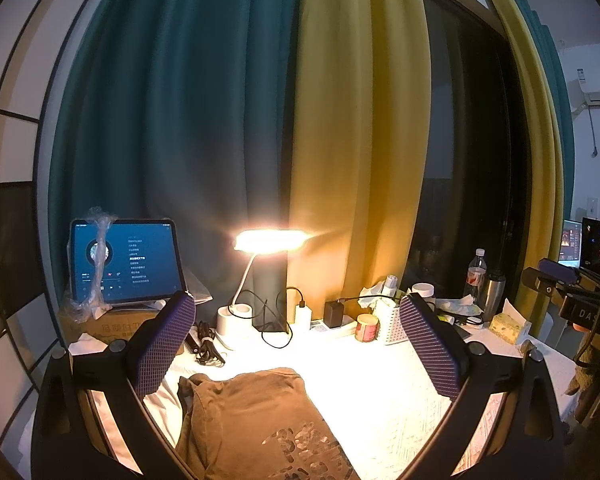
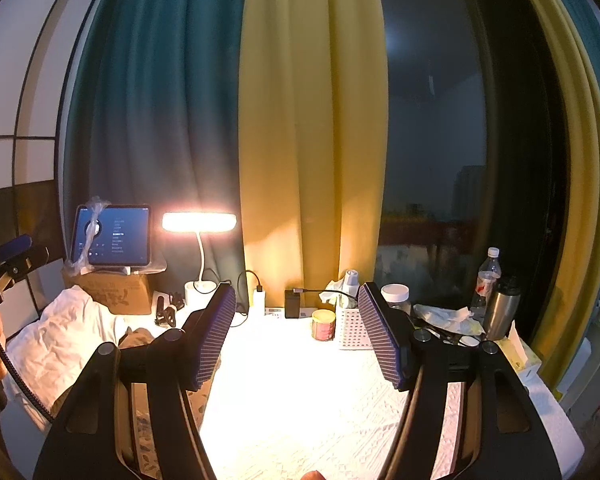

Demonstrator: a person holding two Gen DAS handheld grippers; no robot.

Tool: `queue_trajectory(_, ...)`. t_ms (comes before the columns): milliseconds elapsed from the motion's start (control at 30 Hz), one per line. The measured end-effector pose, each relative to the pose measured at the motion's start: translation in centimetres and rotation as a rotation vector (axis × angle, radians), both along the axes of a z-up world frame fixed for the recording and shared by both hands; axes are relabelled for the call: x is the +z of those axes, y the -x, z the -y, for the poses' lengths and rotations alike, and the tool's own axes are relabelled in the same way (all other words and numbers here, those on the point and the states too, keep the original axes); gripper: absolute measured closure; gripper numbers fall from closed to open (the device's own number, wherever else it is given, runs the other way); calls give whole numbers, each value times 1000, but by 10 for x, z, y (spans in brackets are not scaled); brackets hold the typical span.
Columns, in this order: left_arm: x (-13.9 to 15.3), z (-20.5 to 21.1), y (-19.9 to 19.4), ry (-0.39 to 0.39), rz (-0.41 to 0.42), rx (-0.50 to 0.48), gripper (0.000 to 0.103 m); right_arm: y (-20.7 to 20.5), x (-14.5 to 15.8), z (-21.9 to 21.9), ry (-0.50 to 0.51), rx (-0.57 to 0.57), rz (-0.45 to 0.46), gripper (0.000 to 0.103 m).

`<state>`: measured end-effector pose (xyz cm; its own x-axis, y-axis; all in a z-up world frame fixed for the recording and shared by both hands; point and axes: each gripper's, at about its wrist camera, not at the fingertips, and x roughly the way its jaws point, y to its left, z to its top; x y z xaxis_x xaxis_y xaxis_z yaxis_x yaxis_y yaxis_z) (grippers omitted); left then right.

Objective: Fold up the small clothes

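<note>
One brown shirt (image 1: pixel 256 420) with a pale, unreadable print is seen lying on the white cloth (image 1: pixel 380 392), directly under the left gripper (image 1: pixel 300 344), whose two purple-padded fingers are spread wide with nothing between them; the right gripper (image 2: pixel 296 332) is likewise held released over bare cloth, the shirt lying at its left finger. Along the back edge are counted one lit lamp (image 1: pixel 270 240), one tablet (image 1: pixel 126 260) on one box (image 2: pixel 112 290), one jar (image 1: pixel 366 327), one basket (image 2: pixel 352 330), one bottle (image 1: pixel 475 276) and one flask (image 1: pixel 494 294). Small text is shown on the tablet and printing on the box, neither legible; only "DA" can be read on the other gripper's body.
</note>
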<state>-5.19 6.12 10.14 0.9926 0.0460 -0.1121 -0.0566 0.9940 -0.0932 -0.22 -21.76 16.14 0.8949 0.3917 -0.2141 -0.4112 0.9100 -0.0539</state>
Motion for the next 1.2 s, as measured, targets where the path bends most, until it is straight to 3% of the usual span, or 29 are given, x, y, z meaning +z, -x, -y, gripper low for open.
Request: queue_trajectory(1200,-3,-9,-5,-15,-12,-6,2,-6,-13,-5,5,-2,-22,36)
